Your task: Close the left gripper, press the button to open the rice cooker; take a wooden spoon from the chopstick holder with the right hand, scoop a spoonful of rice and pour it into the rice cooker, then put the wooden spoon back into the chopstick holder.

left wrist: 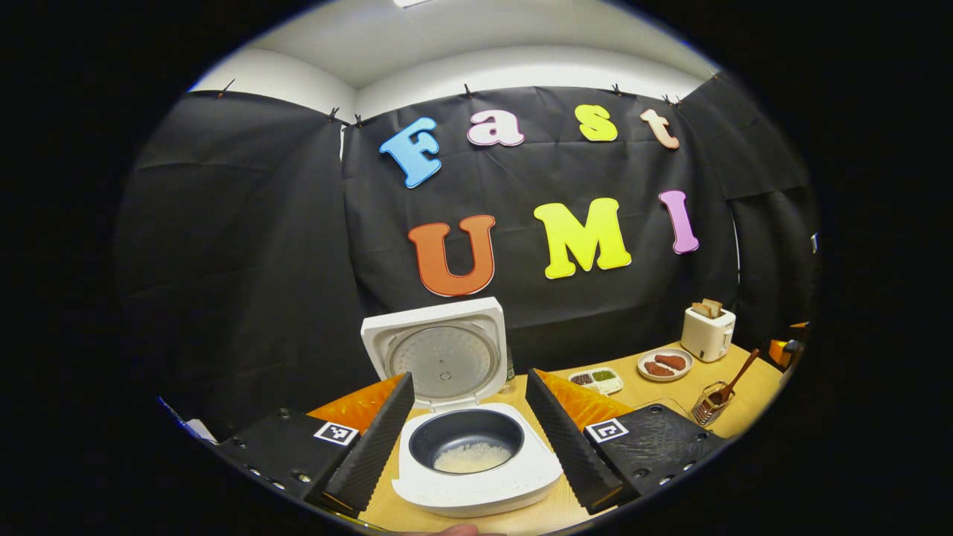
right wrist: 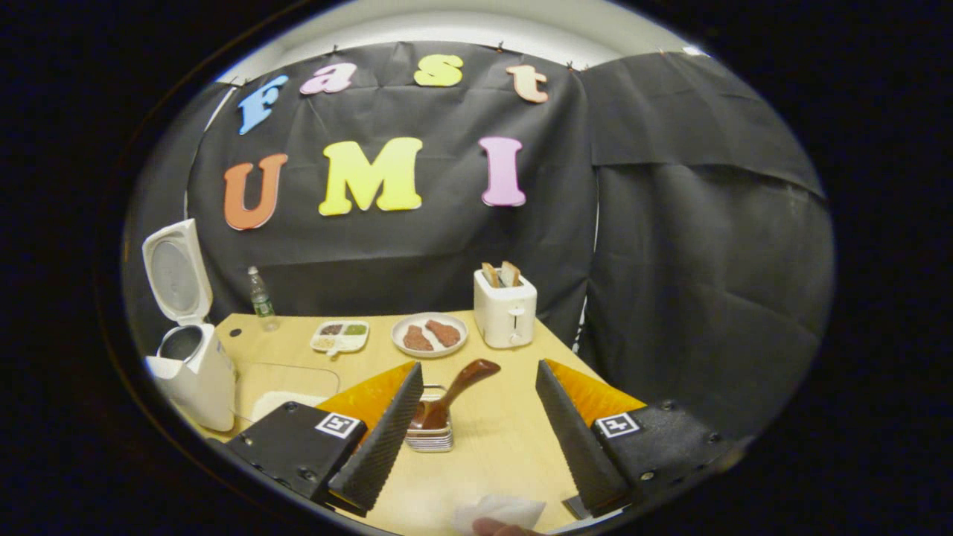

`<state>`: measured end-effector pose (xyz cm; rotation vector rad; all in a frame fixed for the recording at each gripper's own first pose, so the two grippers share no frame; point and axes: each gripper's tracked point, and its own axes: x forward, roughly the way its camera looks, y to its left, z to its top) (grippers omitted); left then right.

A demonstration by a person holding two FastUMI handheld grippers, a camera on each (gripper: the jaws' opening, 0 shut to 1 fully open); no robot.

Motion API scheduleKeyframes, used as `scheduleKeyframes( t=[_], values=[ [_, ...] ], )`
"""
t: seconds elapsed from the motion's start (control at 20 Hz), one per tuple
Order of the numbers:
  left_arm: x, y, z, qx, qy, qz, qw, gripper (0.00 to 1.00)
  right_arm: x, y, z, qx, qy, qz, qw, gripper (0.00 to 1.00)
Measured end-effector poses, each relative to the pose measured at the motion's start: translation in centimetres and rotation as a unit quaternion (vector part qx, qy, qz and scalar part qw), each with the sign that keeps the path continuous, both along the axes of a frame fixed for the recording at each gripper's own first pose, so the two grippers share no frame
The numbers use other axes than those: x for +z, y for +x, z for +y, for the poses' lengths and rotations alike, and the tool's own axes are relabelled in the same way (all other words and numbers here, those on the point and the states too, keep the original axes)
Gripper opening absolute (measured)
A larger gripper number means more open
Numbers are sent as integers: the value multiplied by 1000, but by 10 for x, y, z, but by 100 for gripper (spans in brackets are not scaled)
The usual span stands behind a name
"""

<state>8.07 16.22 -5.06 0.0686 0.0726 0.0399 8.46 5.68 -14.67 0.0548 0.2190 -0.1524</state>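
The white rice cooker (left wrist: 476, 476) stands open right in front of my left gripper (left wrist: 469, 376), lid (left wrist: 439, 357) upright, with some rice in its dark pot (left wrist: 467, 443). That gripper is open, one finger on each side of the cooker. The wooden spoon (right wrist: 454, 391) leans in the metal chopstick holder (right wrist: 430, 435), just ahead of my right gripper (right wrist: 478, 368). This gripper is open too, and nothing is between its fingers. In the left gripper view the holder (left wrist: 709, 406) and the spoon (left wrist: 741, 372) sit at the far right. The cooker (right wrist: 192, 372) is at the far left of the right gripper view.
A clear container of rice (right wrist: 287, 391) lies between the cooker and the holder. Farther back on the wooden table (right wrist: 506, 439) are a divided dish (right wrist: 340, 336), a plate of meat (right wrist: 429, 335), a toaster (right wrist: 506, 309) and a water bottle (right wrist: 262, 300). White tissue (right wrist: 499, 510) lies at the near edge.
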Motion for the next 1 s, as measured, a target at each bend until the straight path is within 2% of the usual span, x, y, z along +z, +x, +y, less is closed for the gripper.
scheduleKeyframes(
  t=[0.2, 0.35, 0.45, 0.6, 0.75, 0.9, 1.0],
  values=[
    [41, 23, 6, 2, -22, -32, 999, 95, 42, -51, 61, 55, -4, -5, 998, 100],
    [77, 55, 14, 9, -30, -59, 998, 95, 59, -67, 85, 80, -5, -8, 997, 100],
    [85, 88, 21, 9, -23, -43, 999, 95, 70, -72, 91, 87, -19, -14, 996, 100],
    [87, 146, 48, 46, -7, -7, 999, 95, 76, -75, 98, 97, -32, -13, 995, 100],
    [66, 192, 72, 73, -40, 56, 995, 95, 75, -78, 107, 111, -38, -8, 993, 100],
    [25, 223, 78, 80, -74, 142, 984, 95, 72, -81, 111, 119, -40, -1, 992, 100],
    [-3, 236, 86, 91, -73, 195, 974, 96, 70, -83, 111, 122, -38, 2, 992, 100]
  ],
)
